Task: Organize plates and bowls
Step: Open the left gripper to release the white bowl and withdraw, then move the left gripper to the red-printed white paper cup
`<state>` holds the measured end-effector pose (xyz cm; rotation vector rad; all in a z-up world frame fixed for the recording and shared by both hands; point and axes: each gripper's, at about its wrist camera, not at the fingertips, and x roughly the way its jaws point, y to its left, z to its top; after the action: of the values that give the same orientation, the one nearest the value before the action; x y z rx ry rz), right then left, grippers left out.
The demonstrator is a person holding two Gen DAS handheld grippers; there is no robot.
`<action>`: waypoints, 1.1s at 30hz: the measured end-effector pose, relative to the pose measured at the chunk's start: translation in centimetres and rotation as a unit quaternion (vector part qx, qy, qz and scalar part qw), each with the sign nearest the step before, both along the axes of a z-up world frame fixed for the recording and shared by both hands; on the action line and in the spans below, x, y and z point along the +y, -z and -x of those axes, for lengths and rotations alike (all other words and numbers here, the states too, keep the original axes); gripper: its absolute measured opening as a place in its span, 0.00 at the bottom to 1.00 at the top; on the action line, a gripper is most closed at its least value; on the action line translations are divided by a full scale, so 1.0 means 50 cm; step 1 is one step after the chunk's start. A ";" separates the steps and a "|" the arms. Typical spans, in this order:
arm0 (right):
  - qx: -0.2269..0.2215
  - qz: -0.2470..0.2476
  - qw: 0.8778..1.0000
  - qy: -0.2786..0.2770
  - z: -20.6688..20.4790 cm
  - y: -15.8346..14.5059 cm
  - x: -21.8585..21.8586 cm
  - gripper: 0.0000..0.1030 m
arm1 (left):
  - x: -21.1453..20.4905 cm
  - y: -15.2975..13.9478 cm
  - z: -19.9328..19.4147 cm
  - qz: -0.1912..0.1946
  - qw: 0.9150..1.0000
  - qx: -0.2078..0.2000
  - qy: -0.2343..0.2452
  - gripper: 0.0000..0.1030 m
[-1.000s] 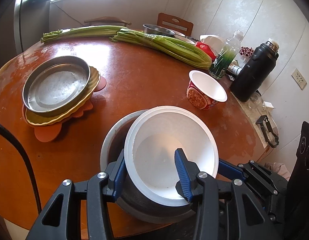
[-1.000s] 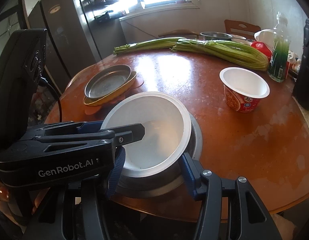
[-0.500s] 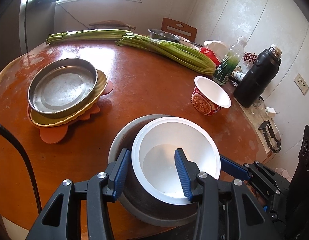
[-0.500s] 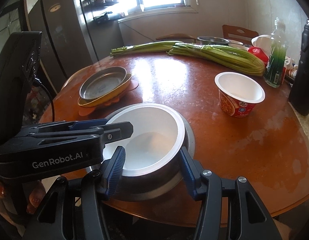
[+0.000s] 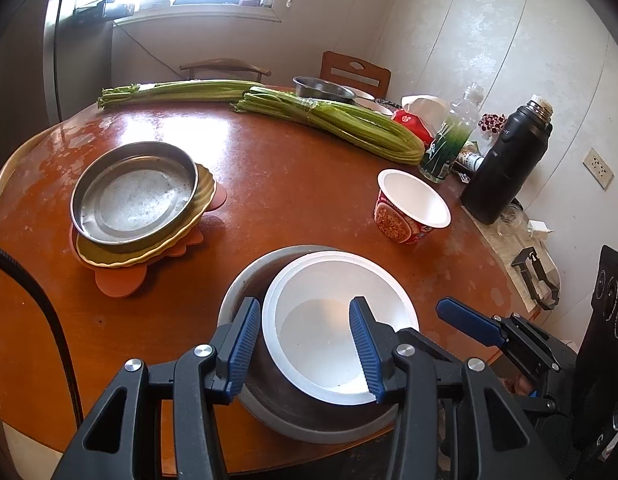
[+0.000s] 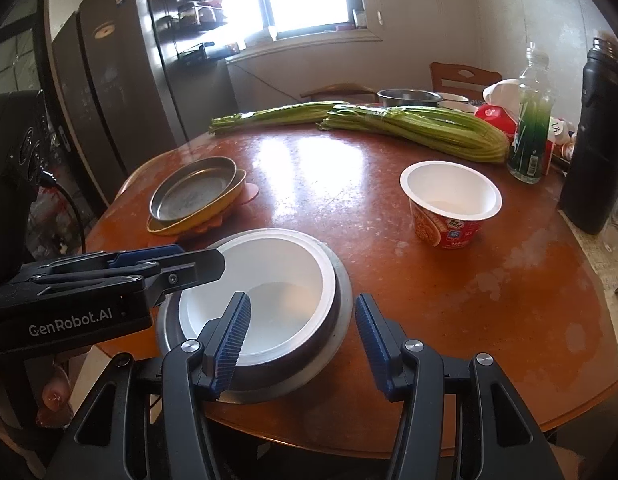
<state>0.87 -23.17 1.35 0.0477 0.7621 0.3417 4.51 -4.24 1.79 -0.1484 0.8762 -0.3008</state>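
A white bowl [image 5: 333, 280] sits nested inside a grey metal bowl [image 5: 245, 280] at the near edge of the round wooden table [image 5: 301, 184]. My left gripper [image 5: 303, 348] is shut on the pair, with one finger outside the metal wall and the other inside the white bowl. My right gripper [image 6: 301, 340] clamps the other near side the same way, across the white bowl [image 6: 269, 272] and the metal bowl [image 6: 341, 292]. A round metal pan [image 5: 137, 200] lies on a yellow plate [image 5: 149, 254] at the left.
An empty instant-noodle cup [image 5: 413, 208] stands right of centre. Celery bunches [image 5: 341, 124] lie across the far side, with another metal bowl [image 5: 321, 88] behind them. A green bottle [image 5: 449, 140] and a black flask [image 5: 505, 164] stand at the right edge.
The nested bowls have tipped towards level and sit lower and smaller in both views. Both grippers keep the same hold on their walls.
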 end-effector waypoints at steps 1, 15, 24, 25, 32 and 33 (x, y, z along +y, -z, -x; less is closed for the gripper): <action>-0.003 -0.003 1.000 0.004 -0.001 -0.004 -0.007 0.55 | -0.002 -0.004 0.000 0.000 1.000 -0.002 0.002 0.47; -0.038 0.018 0.997 0.070 -0.041 -0.043 -0.088 0.55 | -0.083 -0.036 -0.051 -0.006 0.999 -0.020 0.035 0.53; -0.044 0.026 0.993 0.108 -0.083 -0.048 -0.132 0.57 | -0.143 -0.041 -0.125 -0.024 0.998 -0.013 0.058 0.54; -0.043 0.026 0.993 0.111 -0.088 -0.048 -0.136 0.57 | -0.148 -0.040 -0.133 -0.024 0.998 -0.012 0.060 0.54; -0.039 0.039 0.991 0.124 -0.121 -0.045 -0.154 0.58 | -0.185 -0.029 -0.190 -0.031 0.997 0.007 0.073 0.54; -0.037 0.038 0.991 0.124 -0.126 -0.044 -0.157 0.58 | -0.189 -0.027 -0.198 -0.032 0.997 0.009 0.074 0.54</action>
<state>7.16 -31.02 3.57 0.0577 0.6856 0.0772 14.42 -13.72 3.14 -0.0270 0.9161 -0.4092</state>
